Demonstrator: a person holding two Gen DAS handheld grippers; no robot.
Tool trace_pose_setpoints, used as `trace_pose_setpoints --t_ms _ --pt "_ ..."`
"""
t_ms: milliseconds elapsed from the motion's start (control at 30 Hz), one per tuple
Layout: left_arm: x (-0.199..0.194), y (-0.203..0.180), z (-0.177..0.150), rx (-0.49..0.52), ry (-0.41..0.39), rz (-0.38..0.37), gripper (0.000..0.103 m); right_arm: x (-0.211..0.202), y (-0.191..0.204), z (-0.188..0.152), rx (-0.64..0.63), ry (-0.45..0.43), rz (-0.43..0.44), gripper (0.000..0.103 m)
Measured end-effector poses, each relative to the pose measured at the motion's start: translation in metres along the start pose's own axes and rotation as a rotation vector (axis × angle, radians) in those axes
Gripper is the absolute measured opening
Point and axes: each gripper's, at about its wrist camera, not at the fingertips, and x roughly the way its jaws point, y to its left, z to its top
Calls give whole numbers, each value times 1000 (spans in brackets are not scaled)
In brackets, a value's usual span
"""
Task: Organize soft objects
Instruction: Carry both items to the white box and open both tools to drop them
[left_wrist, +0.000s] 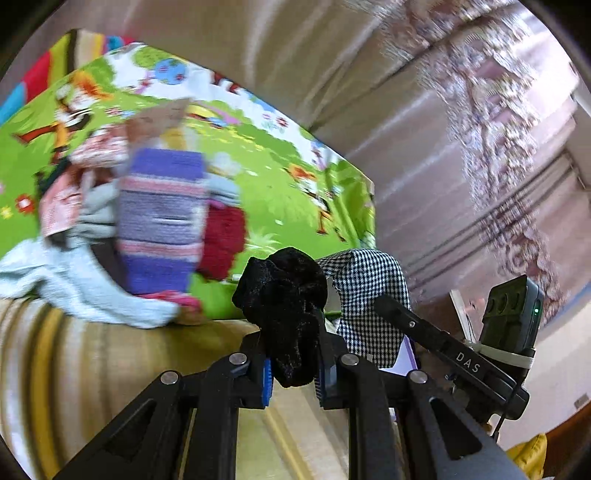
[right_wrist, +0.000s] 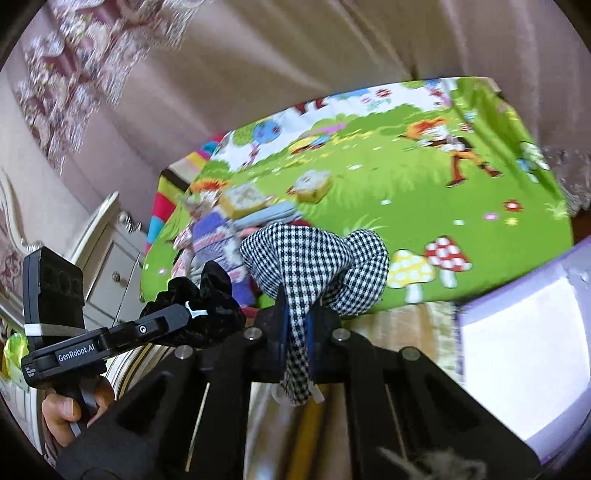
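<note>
My left gripper is shut on a black velvet scrunchie, which bunches above the blue pads. My right gripper is shut on a black-and-white checked scrunchie, whose fabric hangs down between the pads. Each view shows the other hand's load: the checked scrunchie to the right of the black one, and the black scrunchie at the left on the other gripper. Behind lies a blurred pile of soft things on a green cartoon mat, with a purple striped knit piece, a red one and a light blue cloth.
A pale lilac box stands at the right in the right wrist view. Two yellow sponge-like blocks rest on the mat. A white bedside cabinet is at the left, curtains behind, a striped bedcover in front.
</note>
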Motion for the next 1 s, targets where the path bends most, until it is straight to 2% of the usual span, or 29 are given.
trace_pose_setpoints --t_ms 267,500,767,800,900,933,967,1000 --pt "41 -70 -9 117 90 -57 17 -48 -58 -3 97 -79 -70 11" --pt "84 -115 -21 184 185 -88 17 -87 -107 -10 160 -142 -223 11" --pt "122 -152 -31 267 258 -85 18 -100 -150 -21 203 -131 -367 11" --pt "127 -156 -32 275 269 -81 20 -101 -155 -22 208 -126 -384 11" --pt "138 -163 -36 293 297 -87 38 -104 -164 -24 218 -122 -427 11" --pt "139 -164 -36 295 299 -90 47 -104 -166 -24 219 -118 -433 12" --pt "140 -166 -37 298 301 -89 55 -105 -168 -24 221 -115 -438 15" --pt "140 -167 -37 301 300 -88 58 -105 -170 -24 223 -110 -446 19"
